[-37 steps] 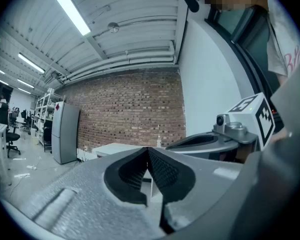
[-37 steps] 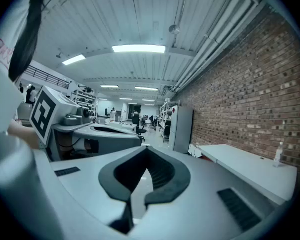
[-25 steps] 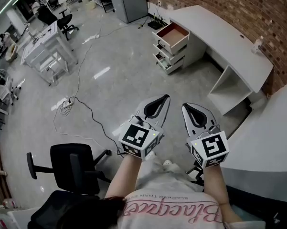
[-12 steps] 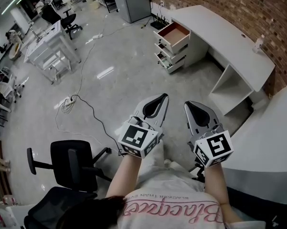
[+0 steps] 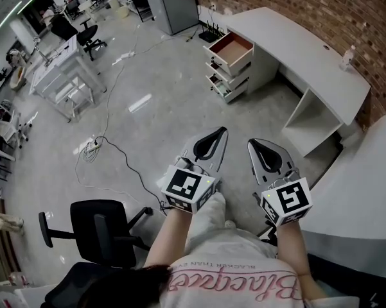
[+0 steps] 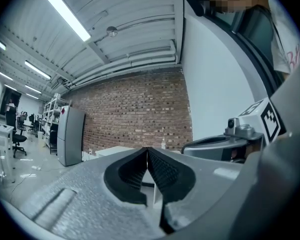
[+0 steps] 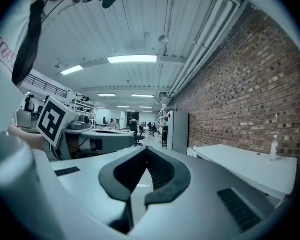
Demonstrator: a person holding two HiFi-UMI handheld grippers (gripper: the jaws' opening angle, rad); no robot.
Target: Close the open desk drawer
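Note:
The white desk stands along the brick wall at the upper right. Its drawer unit has the top drawer pulled out, showing a brown inside; the two lower drawers also stick out a little. My left gripper and right gripper are held side by side, level, well short of the drawers. Both are shut with nothing between the jaws. The left gripper view shows the left gripper with pads meeting, before the brick wall. In the right gripper view the right gripper is likewise shut.
A black office chair stands at the lower left, with a cable running across the grey floor. A white counter lies close on the right. White trolleys and a grey cabinet stand farther off. A bottle is on the desk.
The head view has shifted a little, so the floor and chair sit slightly differently. Both grippers keep the same side-by-side pose and stay shut.

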